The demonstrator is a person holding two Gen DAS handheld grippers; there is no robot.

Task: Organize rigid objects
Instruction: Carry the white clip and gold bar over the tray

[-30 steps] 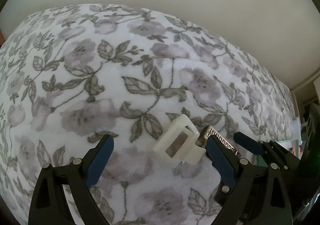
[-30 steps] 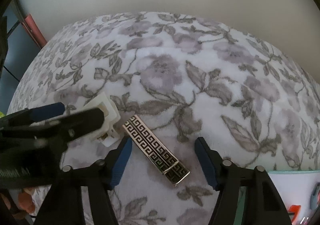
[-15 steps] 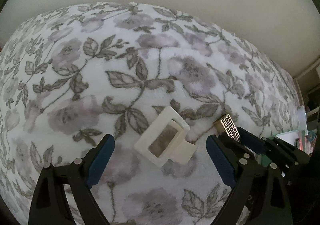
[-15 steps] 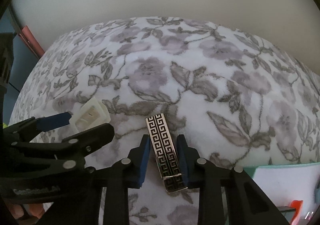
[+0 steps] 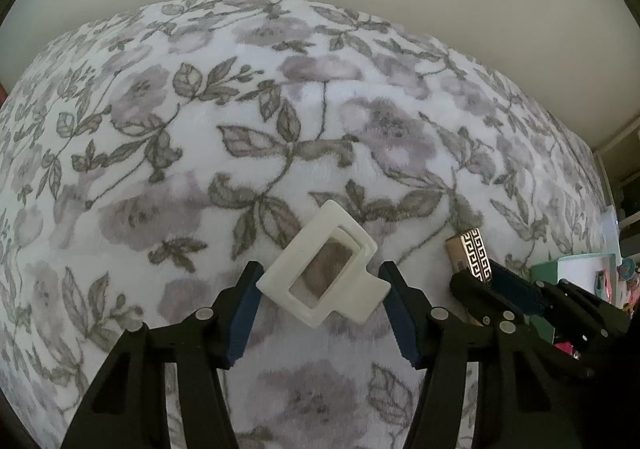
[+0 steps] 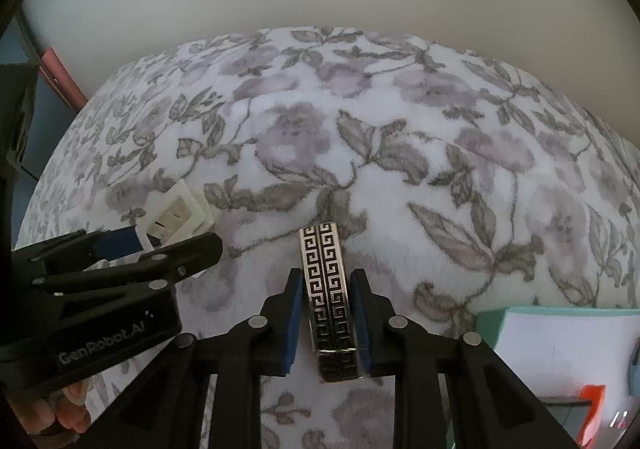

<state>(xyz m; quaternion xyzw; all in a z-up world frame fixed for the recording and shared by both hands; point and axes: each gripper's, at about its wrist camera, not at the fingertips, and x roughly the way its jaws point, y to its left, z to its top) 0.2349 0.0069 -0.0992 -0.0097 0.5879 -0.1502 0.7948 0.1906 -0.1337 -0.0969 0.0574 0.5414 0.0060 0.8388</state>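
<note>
A cream rectangular plastic clip (image 5: 326,273) sits between the blue pads of my left gripper (image 5: 322,309), which is shut on its two sides just over the floral blanket (image 5: 280,121). The clip also shows in the right wrist view (image 6: 176,215). My right gripper (image 6: 327,321) is shut on a silver bar with a black Greek-key pattern (image 6: 328,289) and holds it lengthwise along the fingers. The bar's end shows in the left wrist view (image 5: 474,253), to the right of the clip.
A teal-rimmed tray (image 6: 560,341) with small coloured items lies at the lower right, beside the blanket, also in the left wrist view (image 5: 580,269). A pale wall runs behind the bed. A pink strip (image 6: 64,77) stands at the far left.
My left gripper has closed from wide open onto the cream clip. My right gripper, shut on the patterned bar half a second ago, has turned it straight along the fingers.
</note>
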